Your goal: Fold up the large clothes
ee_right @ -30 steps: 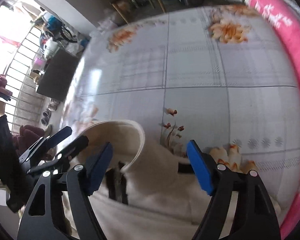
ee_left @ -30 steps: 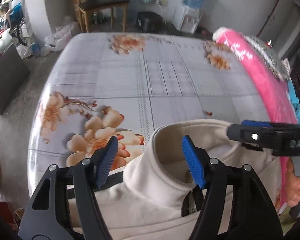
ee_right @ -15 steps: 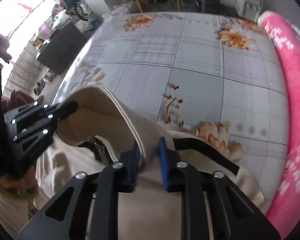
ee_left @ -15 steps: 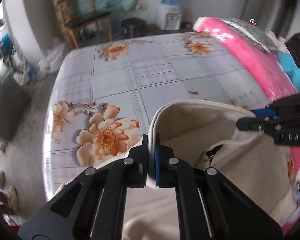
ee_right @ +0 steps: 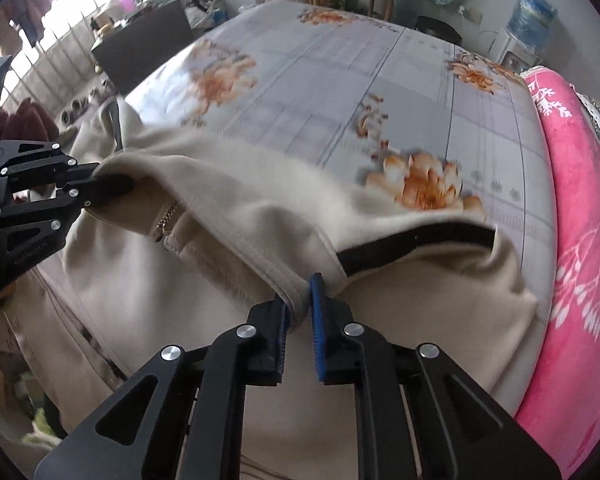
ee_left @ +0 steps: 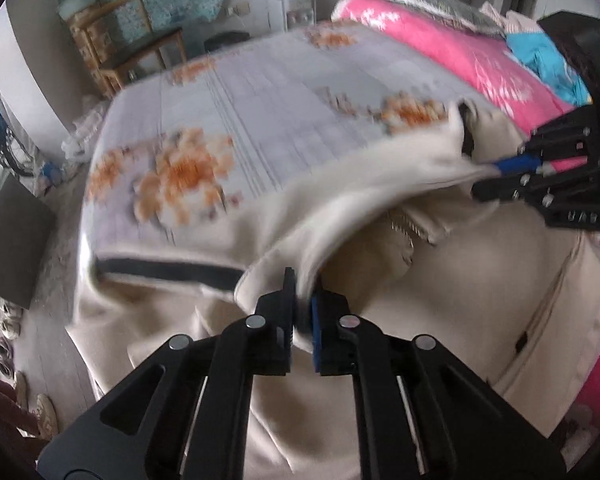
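A cream jacket (ee_right: 260, 216) is spread over the near part of a bed (ee_right: 380, 80), its collar edge stretched in a taut band between the two grippers. No open container is seen; only a water dispenser with a blue bottle (ee_right: 534, 12) stands at about 1 o'clock in the right wrist view, its contents not discernible. The garment appears as a thick, soft, fleece-like fabric with a stitched hem, a metal zipper (ee_right: 166, 220) below the collar at 9 o'clock, and a black band (ee_right: 416, 242) along the shoulder at 3 o'clock. In the left wrist view another black band (ee_left: 168, 272) is seen at 9 o'clock, blurred. The left gripper (ee_left: 302, 312) is nearly closed on the collar edge, its jaws opening slightly, with cloth pinched between the black and blue pads. The right gripper (ee_right: 300, 308) is likewise narrowly set on the collar hem, its jaws opening, with the fabric fold still caught between the ribbed pads. Each gripper is seen in the other's view as a black, bolted frame at the far end of the collar. The bed is covered with a smooth pale grey sheet printed with a grid and orange flowers. A fluffy pink blanket (ee_right: 580, 240) with white sprigs is rolled along the 3 o'clock side. A wooden chair (ee_left: 132, 48) stands at 11 o'clock beyond the bed.
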